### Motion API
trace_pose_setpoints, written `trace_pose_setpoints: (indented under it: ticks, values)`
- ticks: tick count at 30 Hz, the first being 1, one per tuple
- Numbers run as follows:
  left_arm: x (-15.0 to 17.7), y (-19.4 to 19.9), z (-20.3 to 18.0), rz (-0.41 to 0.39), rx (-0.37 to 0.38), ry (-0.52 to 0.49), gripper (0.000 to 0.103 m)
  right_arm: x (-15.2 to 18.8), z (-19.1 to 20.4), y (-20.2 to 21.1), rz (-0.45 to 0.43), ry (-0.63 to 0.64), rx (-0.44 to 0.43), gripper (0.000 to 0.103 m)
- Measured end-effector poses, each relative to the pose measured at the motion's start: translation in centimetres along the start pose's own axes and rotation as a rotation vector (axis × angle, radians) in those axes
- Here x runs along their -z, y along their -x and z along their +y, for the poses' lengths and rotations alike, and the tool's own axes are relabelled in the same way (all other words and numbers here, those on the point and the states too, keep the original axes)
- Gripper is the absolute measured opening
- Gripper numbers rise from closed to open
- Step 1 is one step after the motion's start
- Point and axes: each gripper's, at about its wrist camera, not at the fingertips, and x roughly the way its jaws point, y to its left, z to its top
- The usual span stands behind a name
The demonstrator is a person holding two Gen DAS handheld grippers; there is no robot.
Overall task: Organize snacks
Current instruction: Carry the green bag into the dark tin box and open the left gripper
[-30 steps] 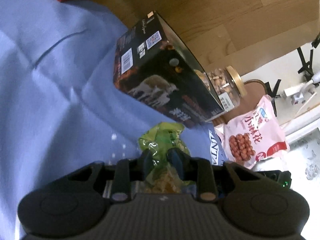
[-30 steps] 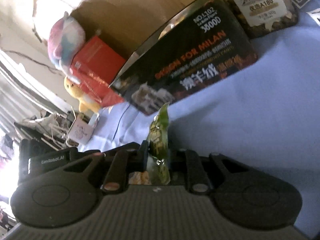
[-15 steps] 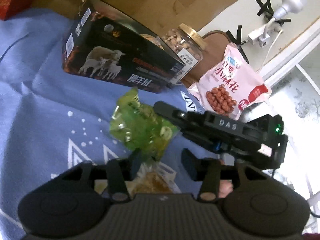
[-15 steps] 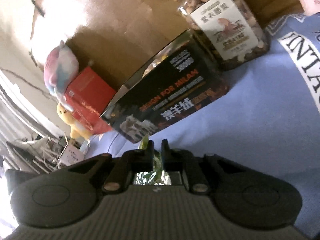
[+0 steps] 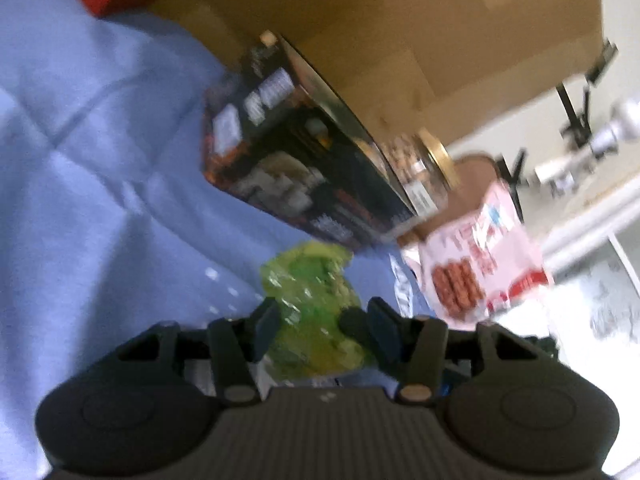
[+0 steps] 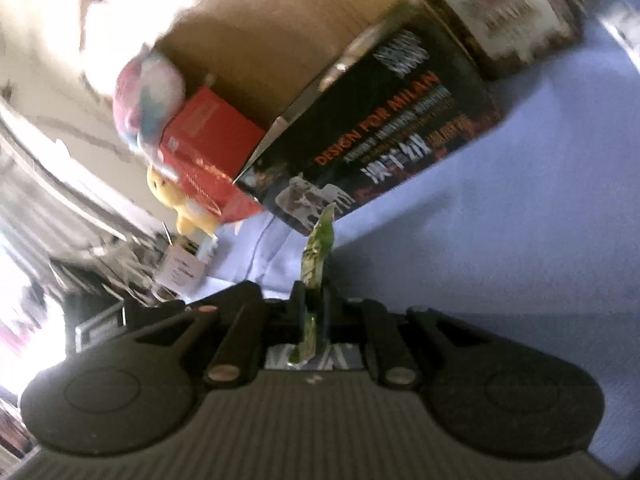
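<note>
While right claw (image 6: 311, 312) pinches green snack packet (image 6: 318, 252) edge | left claw (image 5: 322, 320) spread around it

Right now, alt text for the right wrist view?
The right gripper pinches a thin green snack packet edge-on between its fingers, above a blue cloth. Behind stand a black box, a red box and a blurred jar.

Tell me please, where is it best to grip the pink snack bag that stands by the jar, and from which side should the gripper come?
Grip the pink snack bag by its upper sealed edge, coming from above. It stands leaning beside the nut jar, so the flat top seam is free, while the bulging middle would probably slip or crush the snacks. Both grippers are occupied with green packets now.
</note>
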Motion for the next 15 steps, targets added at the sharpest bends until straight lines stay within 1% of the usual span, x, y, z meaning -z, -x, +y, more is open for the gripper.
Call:
trace_pose_setpoints:
  ticks: [2, 4, 6, 7, 9, 11, 12, 13, 15]
  values:
    - [-0.3, 0.3, 0.1, -0.008, -0.012, 0.013, 0.055, -0.3, -1.3, 0.4, -0.006, -0.105, -0.056, 0.01]
    - [-0.2, 0.4, -0.1, -0.006, 0.004, 0.016, 0.064, -0.5, -2.5, 0.6, -0.009, -0.2, -0.124, 0.01]
    - [0.0, 0.2, -0.6, 0.006, 0.01, 0.0, 0.068, -0.5, -2.9, 0.8, -0.011, -0.242, -0.187, 0.01]
    - [0.2, 0.1, -0.8, 0.013, 0.017, -0.008, 0.068, -0.5, -2.9, 0.9, -0.012, -0.257, -0.229, 0.01]
    - [0.5, 0.0, -1.0, 0.029, 0.05, -0.012, 0.068, -0.6, -2.4, 1.0, -0.021, -0.263, -0.284, 0.01]
    - [0.8, 0.1, -1.2, 0.036, 0.097, -0.011, 0.057, -0.7, -1.9, 1.3, -0.032, -0.249, -0.319, 0.01]
    - [0.8, 0.1, -1.4, 0.038, 0.13, -0.017, 0.041, -0.7, -1.7, 1.5, -0.036, -0.243, -0.33, 0.01]
    - [0.8, 0.2, -1.7, 0.039, 0.151, -0.026, 0.032, -0.7, -1.6, 1.5, -0.039, -0.238, -0.338, 0.01]
    - [0.7, 0.5, -2.6, 0.019, 0.143, -0.055, 0.03, -0.8, -1.3, 1.6, -0.054, -0.241, -0.34, 0.01]
